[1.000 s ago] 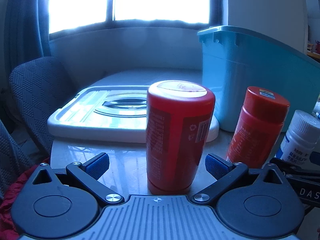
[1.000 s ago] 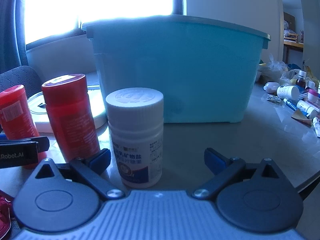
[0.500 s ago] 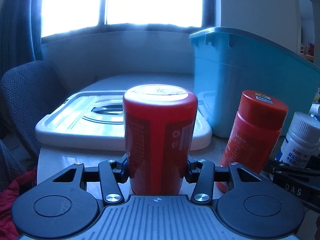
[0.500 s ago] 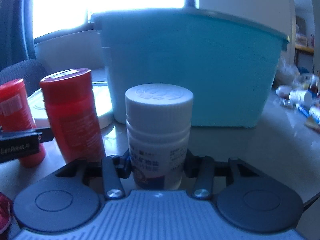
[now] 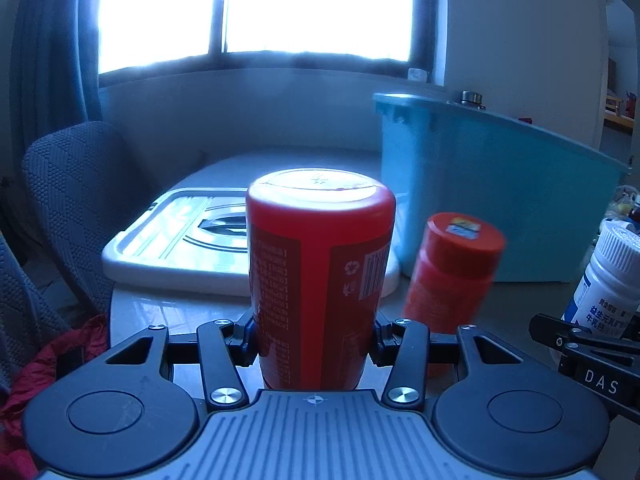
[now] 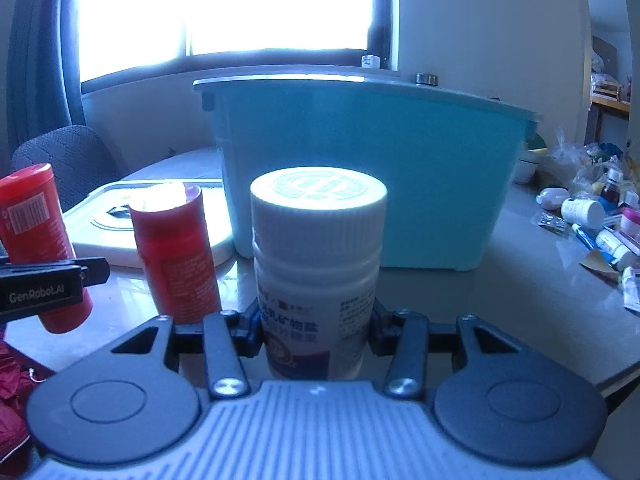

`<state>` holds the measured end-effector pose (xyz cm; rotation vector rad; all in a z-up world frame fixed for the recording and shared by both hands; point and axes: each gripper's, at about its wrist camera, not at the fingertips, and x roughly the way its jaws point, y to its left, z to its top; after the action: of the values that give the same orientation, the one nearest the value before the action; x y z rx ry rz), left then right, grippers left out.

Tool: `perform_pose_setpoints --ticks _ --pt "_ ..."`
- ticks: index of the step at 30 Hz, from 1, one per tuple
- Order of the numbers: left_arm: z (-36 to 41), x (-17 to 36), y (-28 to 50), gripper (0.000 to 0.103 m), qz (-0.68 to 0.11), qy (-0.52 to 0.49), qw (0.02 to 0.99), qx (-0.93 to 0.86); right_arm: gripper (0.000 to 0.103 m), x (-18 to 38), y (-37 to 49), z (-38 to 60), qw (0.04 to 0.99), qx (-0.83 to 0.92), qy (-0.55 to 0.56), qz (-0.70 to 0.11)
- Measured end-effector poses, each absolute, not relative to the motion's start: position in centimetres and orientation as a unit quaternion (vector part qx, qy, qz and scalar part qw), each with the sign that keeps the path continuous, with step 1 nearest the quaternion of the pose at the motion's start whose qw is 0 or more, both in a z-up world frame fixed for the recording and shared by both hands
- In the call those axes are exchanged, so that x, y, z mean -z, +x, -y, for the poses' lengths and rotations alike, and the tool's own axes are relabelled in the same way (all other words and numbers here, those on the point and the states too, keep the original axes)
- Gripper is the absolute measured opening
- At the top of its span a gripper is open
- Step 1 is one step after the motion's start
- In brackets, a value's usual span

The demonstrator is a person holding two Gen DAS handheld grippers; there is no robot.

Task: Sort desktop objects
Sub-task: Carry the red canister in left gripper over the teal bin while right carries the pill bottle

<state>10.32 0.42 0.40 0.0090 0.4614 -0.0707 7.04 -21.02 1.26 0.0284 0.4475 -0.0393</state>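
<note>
My left gripper point(image 5: 314, 344) is shut on a wide red canister point(image 5: 320, 276) and holds it upright above the table. My right gripper point(image 6: 316, 334) is shut on a white pill bottle point(image 6: 318, 268) with a ribbed cap, also lifted. A second, slimmer red bottle point(image 5: 450, 272) stands on the table between them; it also shows in the right wrist view point(image 6: 176, 256). The red canister shows at the left of the right wrist view point(image 6: 38, 240). The teal bin point(image 6: 360, 168) stands behind, also in the left wrist view point(image 5: 492, 200).
The bin's white lid point(image 5: 188, 240) lies flat on the table left of the bin. A grey chair point(image 5: 68, 196) stands at the left. Several small bottles and tubes point(image 6: 596, 224) lie scattered on the table at the right. Red cloth point(image 5: 48, 364) hangs at the lower left.
Both grippers have closed, the left on the red canister and the right on the white pill bottle, and both have lifted them; the bin and table now sit lower in view.
</note>
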Motion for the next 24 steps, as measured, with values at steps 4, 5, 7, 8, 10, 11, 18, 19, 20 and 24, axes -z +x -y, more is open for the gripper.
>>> perform_pose_setpoints --ticks 4,5,7,8,10,11,18,19,20,24 --pt "0.5 -1.5 8.0 0.050 -0.236 0.004 0.971 0.031 0.048 -1.7 5.1 21.6 0.976 0.017 0.013 -0.217" --pt "0.7 -1.8 7.3 0.050 -0.237 0.006 0.971 0.031 0.048 -1.8 4.7 21.8 0.976 0.017 0.013 -0.217" --pt "1.2 -2.3 6.1 0.050 -0.236 0.010 0.971 0.029 0.048 -2.0 3.9 22.3 0.975 0.017 0.014 -0.219" --pt "1.4 -2.5 5.4 0.050 -0.236 0.012 0.971 0.029 0.048 -2.1 3.6 22.5 0.975 0.015 0.014 -0.219" --pt "1.8 -2.6 4.5 0.050 -0.237 0.012 0.971 0.028 0.048 -2.1 2.9 22.8 0.976 0.012 0.011 -0.217" --pt "2.0 -2.7 4.0 0.050 -0.238 0.011 0.971 0.027 0.048 -2.2 2.4 22.9 0.976 0.010 0.009 -0.216" --pt "3.6 -2.0 0.4 0.050 -0.251 0.006 0.968 0.031 0.048 -2.0 -0.3 24.3 0.975 0.015 0.009 -0.221" --pt "3.9 -1.9 0.1 0.050 -0.253 0.006 0.967 0.033 0.048 -2.0 -0.7 24.5 0.975 0.018 0.009 -0.222" --pt "4.1 -1.8 -0.2 0.050 -0.255 0.005 0.966 0.035 0.048 -2.0 -1.1 24.8 0.974 0.021 0.009 -0.224" --pt "5.5 -2.2 -1.0 0.050 -0.257 0.005 0.965 0.048 0.048 -2.6 -2.3 26.1 0.974 0.032 0.012 -0.222"
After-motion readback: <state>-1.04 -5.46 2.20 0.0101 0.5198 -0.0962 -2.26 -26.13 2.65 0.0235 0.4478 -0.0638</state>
